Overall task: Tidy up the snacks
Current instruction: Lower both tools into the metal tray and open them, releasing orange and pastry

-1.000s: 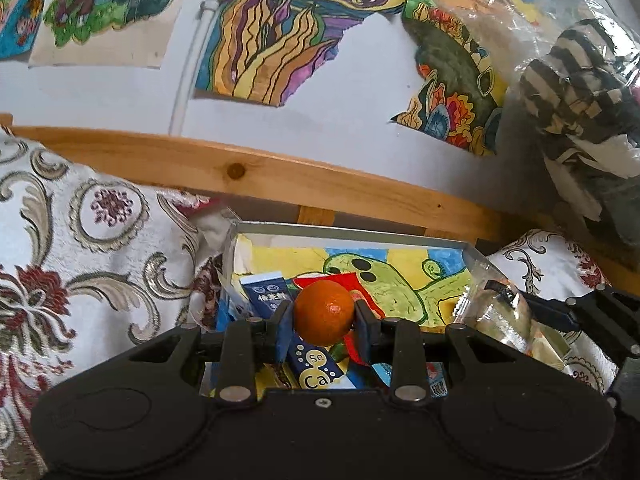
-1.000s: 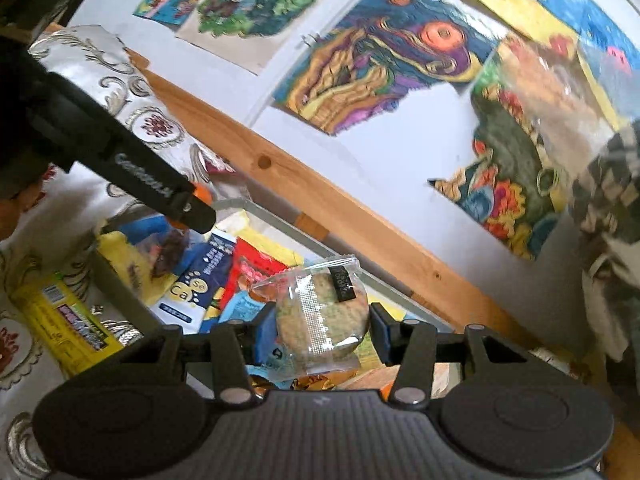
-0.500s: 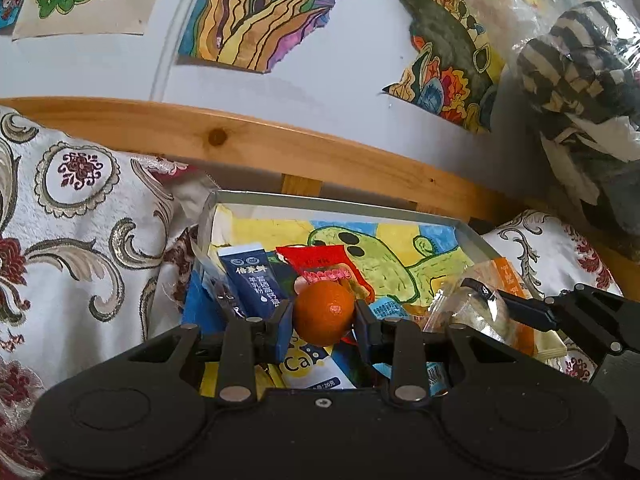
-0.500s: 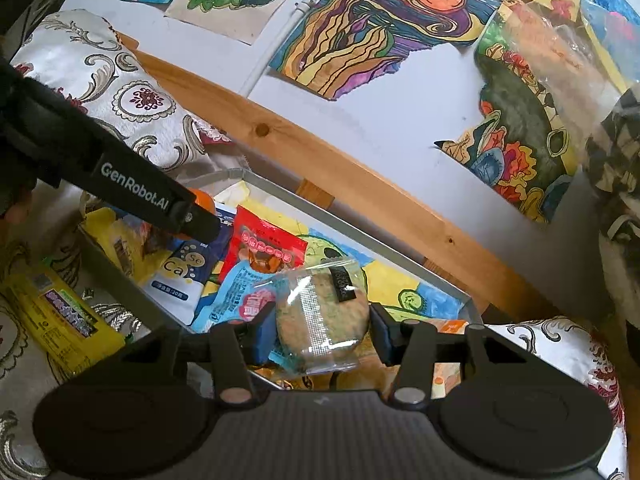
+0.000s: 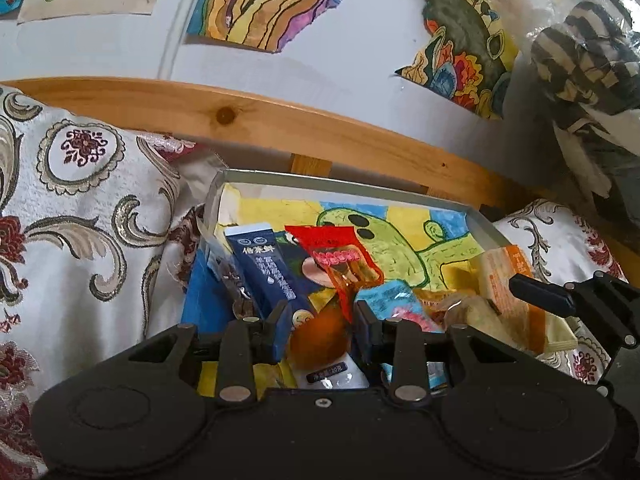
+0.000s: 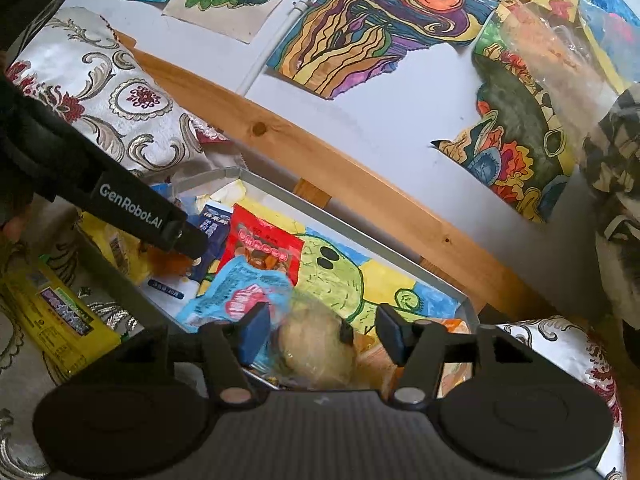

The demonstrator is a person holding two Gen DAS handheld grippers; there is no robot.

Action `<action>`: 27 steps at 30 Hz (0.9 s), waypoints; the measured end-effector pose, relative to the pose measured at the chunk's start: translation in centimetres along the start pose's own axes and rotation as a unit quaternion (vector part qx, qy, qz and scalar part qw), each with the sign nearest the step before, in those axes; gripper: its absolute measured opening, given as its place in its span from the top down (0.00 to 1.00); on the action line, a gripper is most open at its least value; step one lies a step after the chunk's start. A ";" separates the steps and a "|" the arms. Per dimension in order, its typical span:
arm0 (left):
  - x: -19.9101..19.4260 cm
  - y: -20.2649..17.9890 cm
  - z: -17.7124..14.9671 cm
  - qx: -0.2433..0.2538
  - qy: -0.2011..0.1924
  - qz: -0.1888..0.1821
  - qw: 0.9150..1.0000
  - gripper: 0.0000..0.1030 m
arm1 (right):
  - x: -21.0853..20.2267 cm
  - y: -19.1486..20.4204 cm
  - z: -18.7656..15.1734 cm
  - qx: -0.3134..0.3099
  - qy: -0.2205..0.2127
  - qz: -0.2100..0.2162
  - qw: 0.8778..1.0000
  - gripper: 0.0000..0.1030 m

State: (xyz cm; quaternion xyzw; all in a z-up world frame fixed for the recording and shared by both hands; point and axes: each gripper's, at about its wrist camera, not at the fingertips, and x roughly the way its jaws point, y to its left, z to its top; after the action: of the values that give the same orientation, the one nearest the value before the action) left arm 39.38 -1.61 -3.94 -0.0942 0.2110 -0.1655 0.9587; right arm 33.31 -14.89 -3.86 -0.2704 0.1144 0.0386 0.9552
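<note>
Packets are crowding the tray [image 5: 486, 227] floor just ahead of the left gripper [image 5: 320, 326]; bare yellow-green floor is showing further ahead-right. The left gripper's finger [image 6: 188, 240] is blocking ahead-left of the right gripper [image 6: 322, 330]. Wooden rail [image 5: 280, 128] is closing off beyond the tray.

Shallow grey tray [image 5: 484, 224], painted green-and-yellow liner, holding assorted snacks. Contents: orange [image 5: 320, 338], round, lying among the packets at the near edge; wrapped round biscuit [image 6: 316, 344] in clear film, near edge; dark blue sachet [image 5: 264, 268], red packet [image 5: 338, 258] and light blue packet [image 6: 236, 292] overlapping flat. One yellow packet [image 6: 52, 312] lies outside the tray on the patterned cloth.
</note>
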 end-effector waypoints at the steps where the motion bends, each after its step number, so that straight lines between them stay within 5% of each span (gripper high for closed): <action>1: -0.1 0.0 0.1 -0.001 -0.001 -0.001 1.000 0.61 | 0.0 0.0 0.0 0.001 -0.001 0.000 1.000 0.30; 15: -3.9 -0.8 1.5 -0.016 -0.033 0.026 0.999 0.17 | -3.4 -1.9 1.3 0.035 -0.026 -0.022 0.999 0.03; 20: -6.7 -1.3 2.0 -0.023 -0.047 0.046 0.998 0.03 | -5.8 -3.2 1.7 0.059 -0.033 -0.027 0.997 0.00; 27: -11.1 -2.6 2.1 -0.025 -0.063 0.062 0.996 0.01 | -9.6 -4.8 1.6 0.104 -0.027 -0.023 0.994 0.00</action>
State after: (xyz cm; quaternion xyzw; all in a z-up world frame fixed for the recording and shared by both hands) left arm 30.04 0.18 2.78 -0.1153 0.1595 -0.0939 0.9759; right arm 24.99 -18.27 2.19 -0.1713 0.0861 0.0118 0.9814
